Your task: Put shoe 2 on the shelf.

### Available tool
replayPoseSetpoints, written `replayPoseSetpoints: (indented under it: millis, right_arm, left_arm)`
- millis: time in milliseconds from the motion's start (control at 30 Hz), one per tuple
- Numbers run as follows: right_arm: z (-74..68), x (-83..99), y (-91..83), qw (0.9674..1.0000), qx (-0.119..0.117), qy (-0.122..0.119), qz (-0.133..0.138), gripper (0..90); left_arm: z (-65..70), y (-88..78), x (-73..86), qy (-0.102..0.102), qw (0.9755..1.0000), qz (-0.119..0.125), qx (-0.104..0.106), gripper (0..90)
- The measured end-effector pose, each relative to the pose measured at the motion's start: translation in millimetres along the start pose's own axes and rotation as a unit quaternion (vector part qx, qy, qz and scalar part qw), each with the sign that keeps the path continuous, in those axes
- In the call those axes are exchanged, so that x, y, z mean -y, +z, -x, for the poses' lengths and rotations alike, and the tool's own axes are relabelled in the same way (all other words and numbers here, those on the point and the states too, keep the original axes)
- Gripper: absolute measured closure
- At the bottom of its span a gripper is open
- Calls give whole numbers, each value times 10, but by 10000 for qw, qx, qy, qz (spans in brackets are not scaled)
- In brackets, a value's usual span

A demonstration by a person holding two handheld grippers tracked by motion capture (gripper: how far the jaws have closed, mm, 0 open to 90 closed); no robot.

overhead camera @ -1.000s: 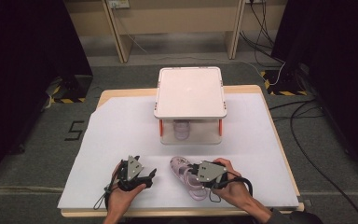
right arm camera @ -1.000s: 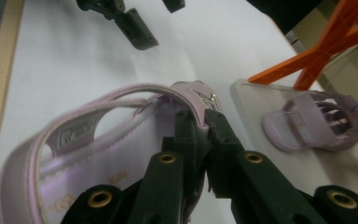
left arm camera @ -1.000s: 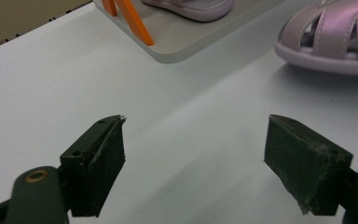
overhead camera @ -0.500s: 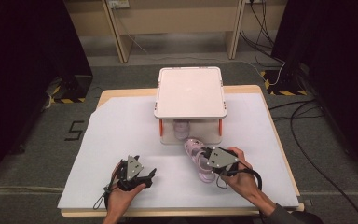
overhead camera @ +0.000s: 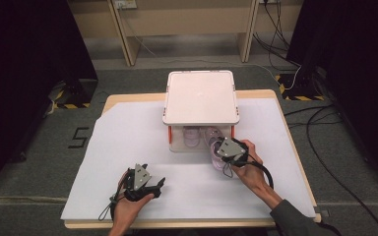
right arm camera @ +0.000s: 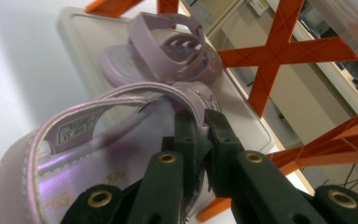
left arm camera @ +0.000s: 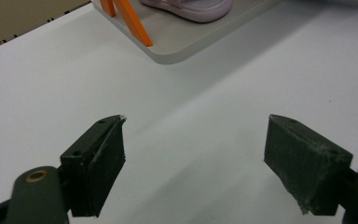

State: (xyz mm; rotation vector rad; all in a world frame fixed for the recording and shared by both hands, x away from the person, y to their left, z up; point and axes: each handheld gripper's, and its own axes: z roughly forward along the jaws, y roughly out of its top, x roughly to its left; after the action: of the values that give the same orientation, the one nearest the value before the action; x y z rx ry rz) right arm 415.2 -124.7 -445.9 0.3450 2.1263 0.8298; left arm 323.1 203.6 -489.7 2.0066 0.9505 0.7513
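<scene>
A small rack with a white top and orange legs stands at the back of the table. One purple sandal lies on its grey lower shelf. My right gripper is at the rack's front right corner, shut on the strap of a second purple sandal. In the right gripper view its jaws pinch that strap, with the held sandal in front and the shelved sandal just beyond. My left gripper rests open near the front edge, nothing between its jaws.
White paper covers the table. Orange cross braces close the rack's side. The left gripper view shows the shelf's edge, an orange leg and the shelved sandal. Cables lie on the floor at the right.
My right gripper has carried the purple sandal away from the front edge, back and to the right, up to the rack's lower shelf. The left gripper has stayed where it was.
</scene>
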Motion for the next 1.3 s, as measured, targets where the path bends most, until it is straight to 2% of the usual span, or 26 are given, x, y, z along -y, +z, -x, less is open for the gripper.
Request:
replayPoseSetpoints:
  millis: [167, 233, 300, 467, 600, 700, 800, 833, 933, 1000, 1067, 1100, 1133, 1233, 1267, 1300]
  right_arm:
    - [-15, -29, 189, 9999, 136, -54, -83, 847]
    - [-34, -45, 257, 9994, 233, -195, -169, 846]
    - [-46, -48, 321, 9992, 256, -208, -237, 845]
    - [-44, -50, 389, 9983, 410, -301, -277, 828]
    - [-42, -68, 391, 9984, 463, -166, -273, 654]
    - [-17, -134, 335, 9982, 456, 60, -389, 532]
    - [0, -211, 241, 9985, 476, 136, -237, 515]
    - [8, -255, 192, 9988, 405, 118, -231, 503]
    - [16, -292, 49, 9987, 214, 450, -62, 494]
    - [36, -262, -71, 9970, 9, 767, 115, 471]
    - [47, -210, -154, 9940, -180, 1055, 243, 447]
    - [39, -176, -198, 9914, -277, 1244, 314, 431]
    - [33, -143, -235, 9900, -316, 1324, 368, 415]
    - [-24, -57, -295, 9846, -587, 1611, 334, 372]
    - [-54, -18, -304, 9818, -683, 1741, 331, 368]
    - [-74, 11, -302, 9807, -743, 1782, 305, 356]
  left_arm:
    - [2, 2, 0, 2, 10000, -4, 8, 196]
    - [4, 2, -3, -3, 10000, 8, 7, 197]
    - [6, -1, -1, -3, 10000, 15, 7, 197]
    - [5, -4, -2, -1, 10000, 21, 20, 197]
    - [10, -8, -8, 27, 10000, 8, 40, 197]
    - [14, -5, -8, 25, 10000, 16, 55, 197]
    - [21, -6, -6, 6, 10000, 26, 72, 197]
    - [21, -7, -7, 9, 10000, 25, 74, 197]
    - [25, -15, -10, 8, 10000, 35, 60, 197]
    - [25, -17, -8, 14, 10000, 41, 55, 197]
    - [22, -16, -9, 6, 10000, 36, 58, 197]
    - [24, -16, -7, 4, 10000, 42, 53, 197]
    - [25, -17, -6, 4, 10000, 40, 56, 197]
    - [24, -16, -10, 8, 10000, 33, 56, 197]
    - [25, -15, -8, 6, 10000, 32, 61, 197]
    - [26, -15, -7, 6, 10000, 31, 63, 197]
